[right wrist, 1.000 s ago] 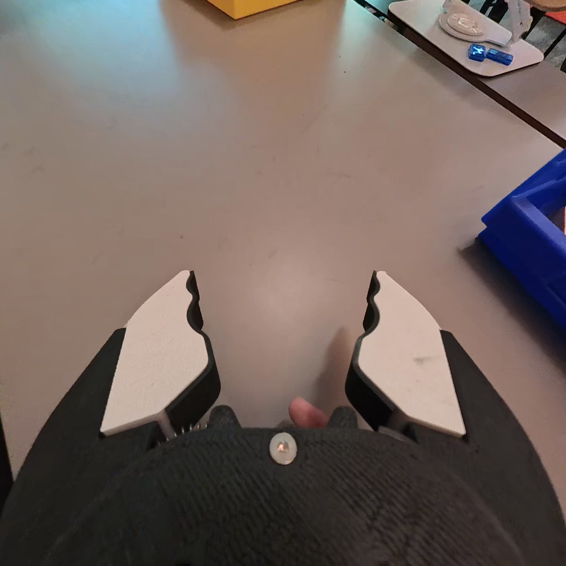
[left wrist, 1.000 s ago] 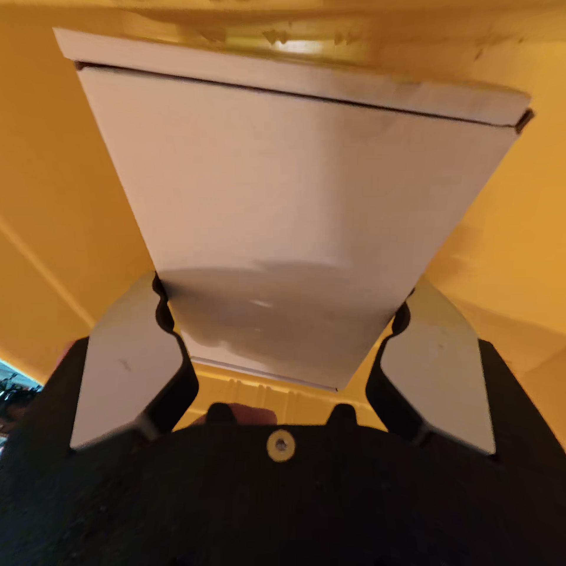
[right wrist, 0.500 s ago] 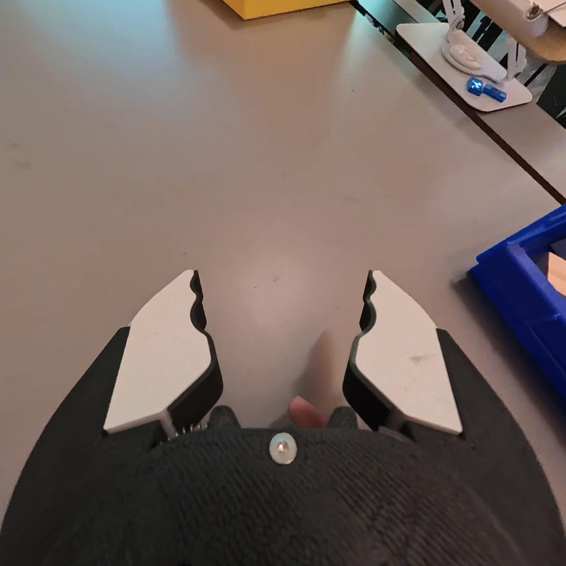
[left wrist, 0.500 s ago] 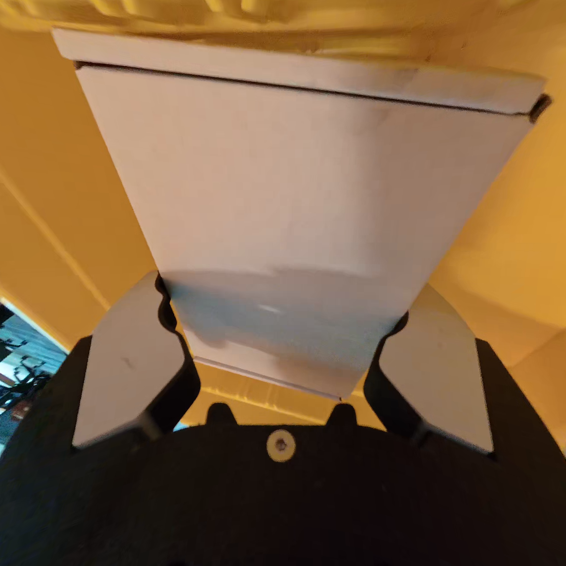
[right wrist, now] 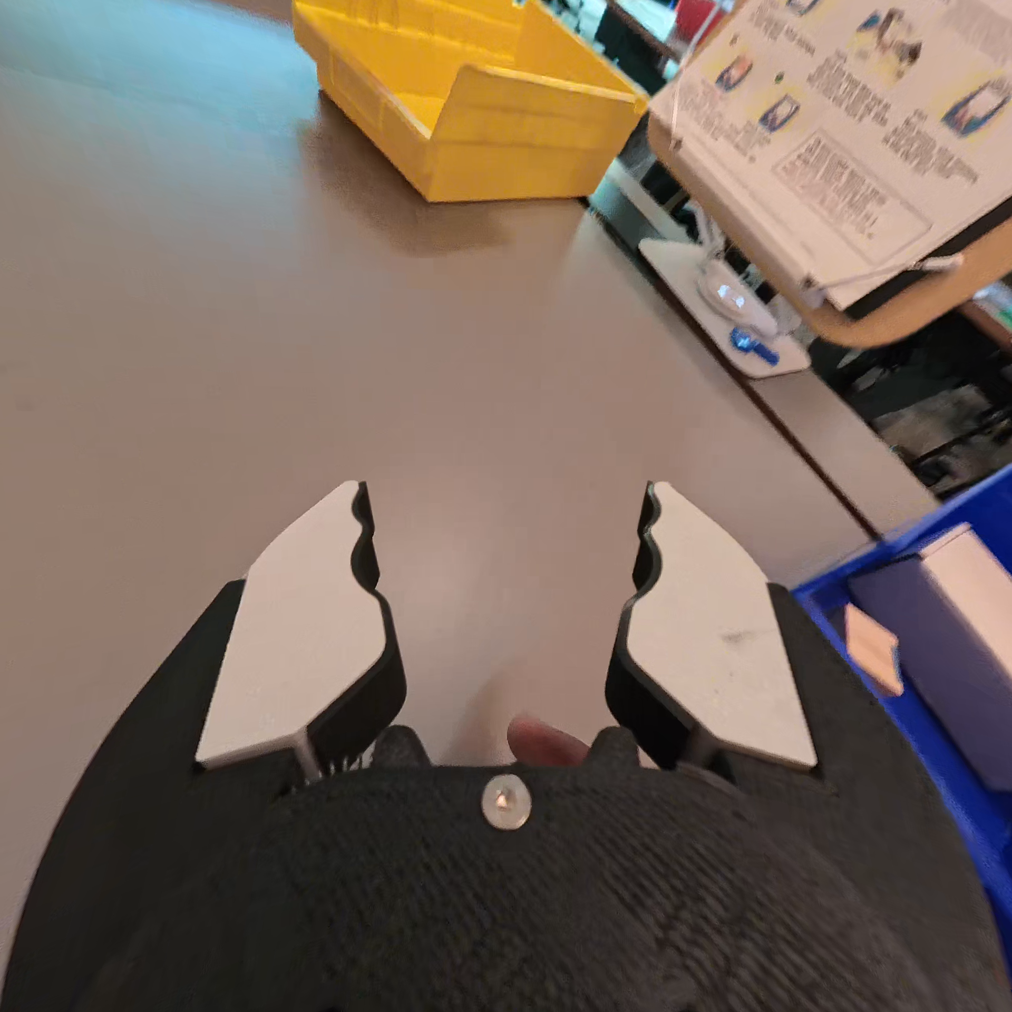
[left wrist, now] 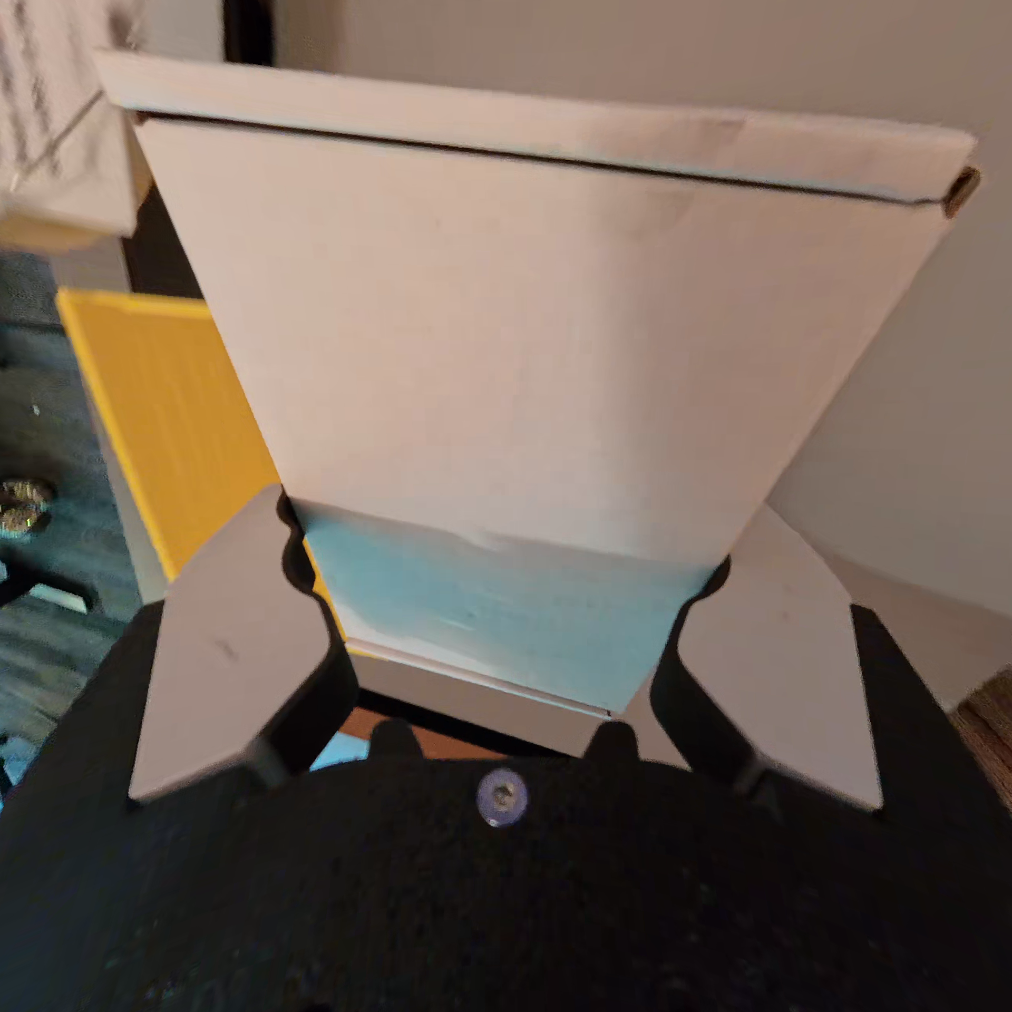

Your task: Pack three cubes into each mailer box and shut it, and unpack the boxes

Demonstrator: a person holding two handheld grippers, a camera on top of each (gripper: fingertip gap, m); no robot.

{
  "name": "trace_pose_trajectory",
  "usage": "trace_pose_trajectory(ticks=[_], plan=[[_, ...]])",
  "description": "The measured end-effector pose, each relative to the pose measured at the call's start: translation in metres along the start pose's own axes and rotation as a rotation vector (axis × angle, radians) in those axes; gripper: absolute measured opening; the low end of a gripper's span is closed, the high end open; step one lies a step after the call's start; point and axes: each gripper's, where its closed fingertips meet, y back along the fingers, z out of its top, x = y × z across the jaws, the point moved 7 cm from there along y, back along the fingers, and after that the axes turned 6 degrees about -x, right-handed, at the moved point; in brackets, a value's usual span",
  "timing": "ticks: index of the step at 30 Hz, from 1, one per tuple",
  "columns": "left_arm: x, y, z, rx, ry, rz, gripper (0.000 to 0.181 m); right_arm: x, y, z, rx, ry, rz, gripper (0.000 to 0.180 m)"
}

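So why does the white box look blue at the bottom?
Left wrist view: the white box turns bluish near the jaws, where shade falls on it; the yellow bin beside it is smeared. Right wrist view: the printed sheet is blurred, the table evenly lit.

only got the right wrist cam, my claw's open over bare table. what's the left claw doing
observer: The left claw is shut on a closed white cardboard mailer box, one finger against each side of its near end.
operator: lid properly down?
observer: It looks so. The lid lies flat along the far edge, with only a thin dark seam under it.
operator: where's it relative to the yellow bin
observer: The yellow plastic bin shows to the left of the box, partly hidden behind it. The box is not inside the bin.
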Motion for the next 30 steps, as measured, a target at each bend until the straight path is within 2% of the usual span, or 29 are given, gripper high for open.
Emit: trace_pose_trajectory(ticks=[2, 5, 9, 14, 17, 22, 25, 28, 30], plan=[[-0.038, 0.003, 0.022, -0.019, -0.072, -0.030, 0.136, 0.003, -0.010, 0.014, -0.031, 0.038, -0.034, 0.092], [-0.093, -0.004, 0.053, -0.040, -0.156, -0.071, 0.136, 0.023, -0.020, 0.027, -0.051, 0.141, 0.021, 0.090], [-0.161, -0.035, 0.086, -0.006, -0.218, -0.068, 0.136, 0.041, -0.028, 0.031, 0.010, 0.302, 0.053, 0.089], [-0.236, -0.081, 0.106, 0.088, -0.253, -0.047, 0.136, 0.055, -0.023, 0.024, 0.078, 0.438, 0.132, 0.088], [-0.267, -0.098, 0.112, 0.111, -0.238, -0.023, 0.136, 0.059, -0.016, 0.022, 0.042, 0.393, 0.200, 0.085], [-0.297, -0.114, 0.121, 0.093, -0.177, -0.012, 0.136, 0.052, -0.012, 0.018, -0.008, 0.275, 0.209, 0.076], [-0.303, -0.124, 0.127, 0.044, -0.165, 0.040, 0.136, 0.052, -0.018, 0.016, -0.029, 0.191, 0.228, 0.051], [-0.302, -0.123, 0.129, -0.039, -0.134, 0.087, 0.135, 0.054, -0.026, 0.012, -0.014, 0.110, 0.255, 0.036], [-0.301, -0.113, 0.131, -0.174, -0.140, 0.141, 0.122, 0.054, -0.031, 0.013, -0.028, 0.070, 0.239, 0.026]])
